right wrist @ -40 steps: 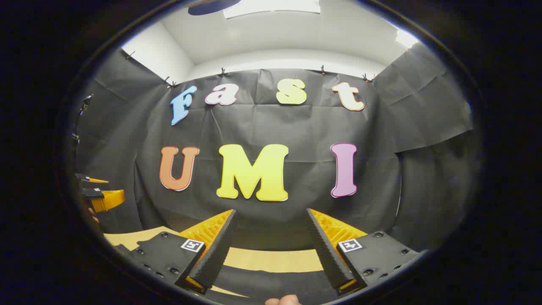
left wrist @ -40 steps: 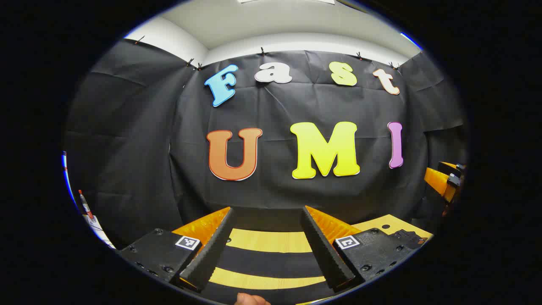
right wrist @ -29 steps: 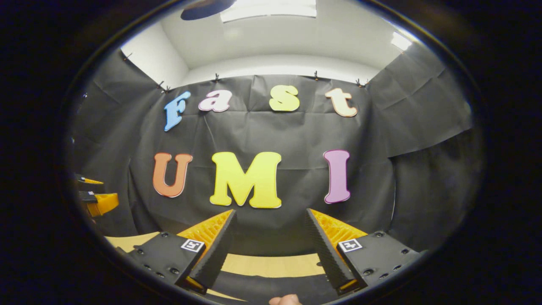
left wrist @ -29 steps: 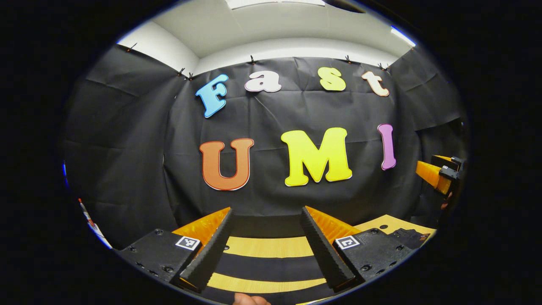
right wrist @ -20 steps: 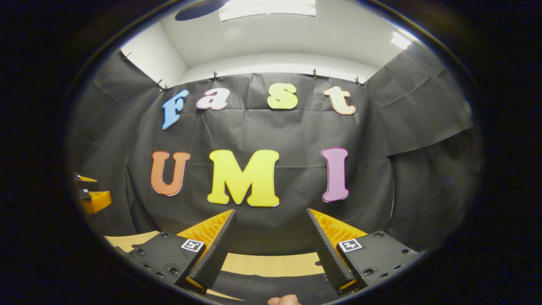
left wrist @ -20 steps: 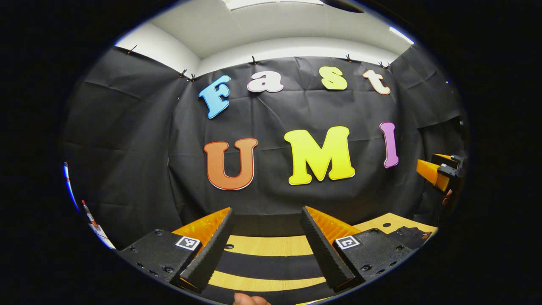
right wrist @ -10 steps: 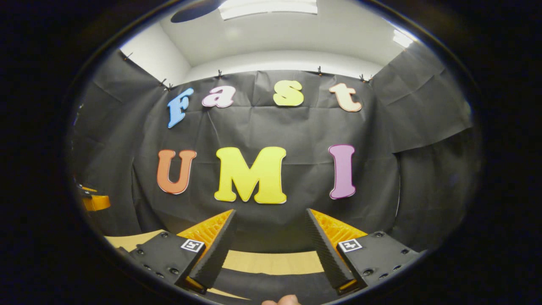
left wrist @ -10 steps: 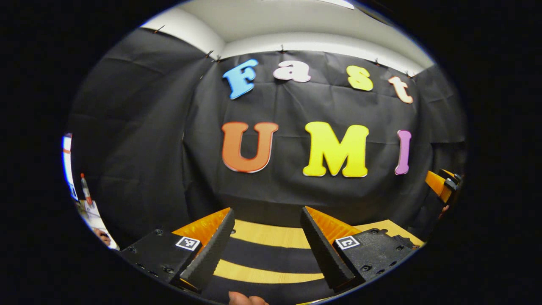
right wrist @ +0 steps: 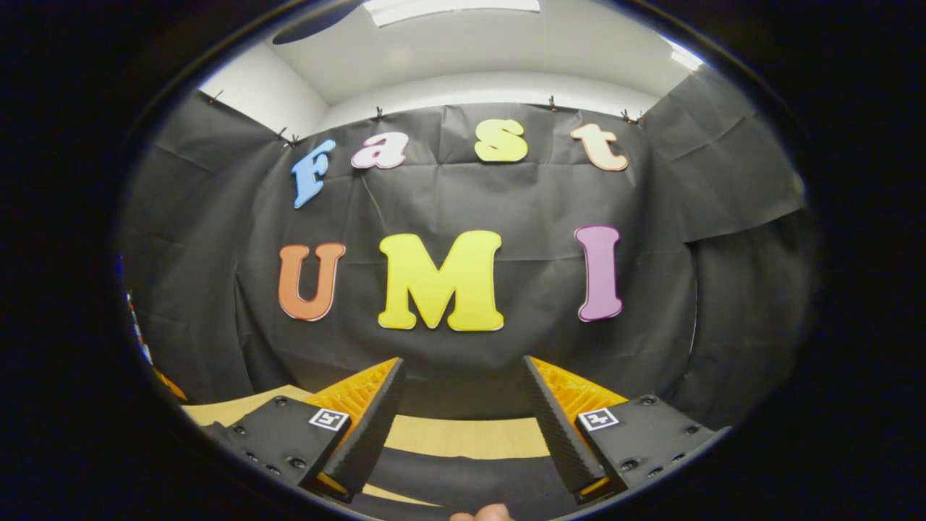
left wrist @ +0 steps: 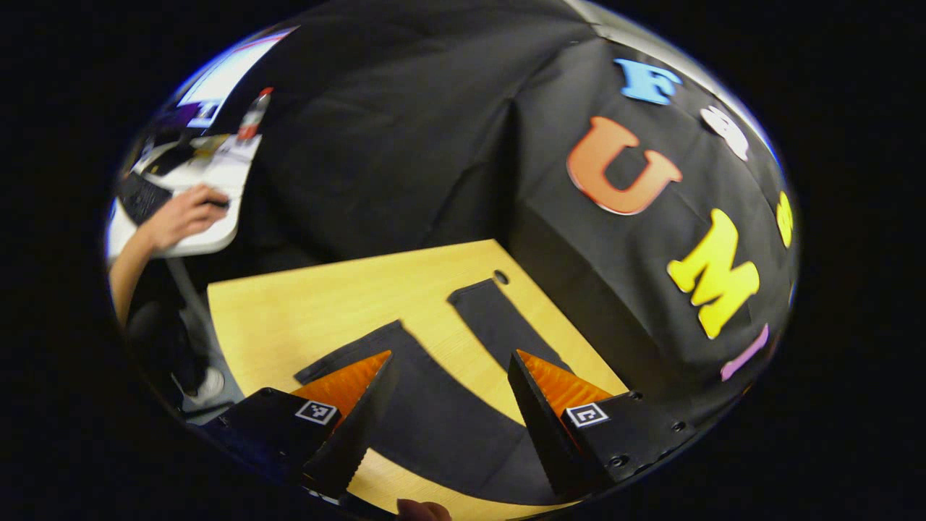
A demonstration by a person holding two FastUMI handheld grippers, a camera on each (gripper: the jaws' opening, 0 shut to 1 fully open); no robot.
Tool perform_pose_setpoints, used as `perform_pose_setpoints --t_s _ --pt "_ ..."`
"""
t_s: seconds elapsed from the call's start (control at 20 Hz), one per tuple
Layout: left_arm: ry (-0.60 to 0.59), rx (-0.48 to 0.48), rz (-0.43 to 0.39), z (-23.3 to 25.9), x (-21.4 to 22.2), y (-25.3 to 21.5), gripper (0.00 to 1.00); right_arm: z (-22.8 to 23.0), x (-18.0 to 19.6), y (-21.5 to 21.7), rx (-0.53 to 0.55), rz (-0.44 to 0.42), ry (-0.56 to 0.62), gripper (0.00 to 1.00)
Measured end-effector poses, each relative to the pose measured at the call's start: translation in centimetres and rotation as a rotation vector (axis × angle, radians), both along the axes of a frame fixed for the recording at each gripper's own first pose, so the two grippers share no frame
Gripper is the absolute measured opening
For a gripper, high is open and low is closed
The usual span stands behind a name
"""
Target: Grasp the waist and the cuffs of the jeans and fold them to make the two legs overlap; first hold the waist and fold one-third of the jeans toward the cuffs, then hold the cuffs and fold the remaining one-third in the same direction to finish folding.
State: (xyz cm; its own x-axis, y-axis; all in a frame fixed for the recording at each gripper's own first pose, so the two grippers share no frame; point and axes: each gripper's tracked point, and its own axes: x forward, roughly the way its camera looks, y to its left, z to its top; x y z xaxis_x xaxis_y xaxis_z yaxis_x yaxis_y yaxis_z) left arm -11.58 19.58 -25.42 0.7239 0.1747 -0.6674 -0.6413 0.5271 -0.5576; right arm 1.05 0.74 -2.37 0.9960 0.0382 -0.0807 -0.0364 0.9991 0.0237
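The jeans (left wrist: 441, 405) lay spread on the wooden table (left wrist: 318, 304), legs apart. The left gripper (left wrist: 448, 362) and the right gripper (right wrist: 463, 369) hovered above it, fingers spread, gripping nothing. Black cloth (right wrist: 506, 202) walled the booth.

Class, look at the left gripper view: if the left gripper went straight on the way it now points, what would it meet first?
Most likely the jeans, spread flat on the wooden table: the open left gripper tilts down toward the near leg, with nothing between. Depth is hard to judge.

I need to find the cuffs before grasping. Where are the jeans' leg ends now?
In the left gripper view, the jeans lie on the table, legs spread; one cuff ends beside a small table hole.
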Motion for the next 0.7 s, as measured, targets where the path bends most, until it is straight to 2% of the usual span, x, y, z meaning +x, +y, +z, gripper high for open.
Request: perform_pose_setpoints --t_s 0.1,0.2,0.4,0.7 --pt "0.03 -0.138 0.094 -2.6 -1.4 0.6 0.99 -0.3 0.1 -0.2 0.001 -0.007 0.011 0.98" --pt "0.065 -0.208 0.162 -4.5 -2.6 1.2 0.99 -0.5 0.1 -0.5 -0.006 -0.012 0.017 0.99" --pt "0.167 -0.228 0.186 -7.8 -4.9 2.7 0.99 -1.0 0.2 -0.4 -0.009 -0.013 0.033 0.98" --pt "0.226 -0.266 0.213 -10.0 -4.7 2.7 1.0 -1.4 0.0 0.0 -0.03 -0.005 0.047 0.98"
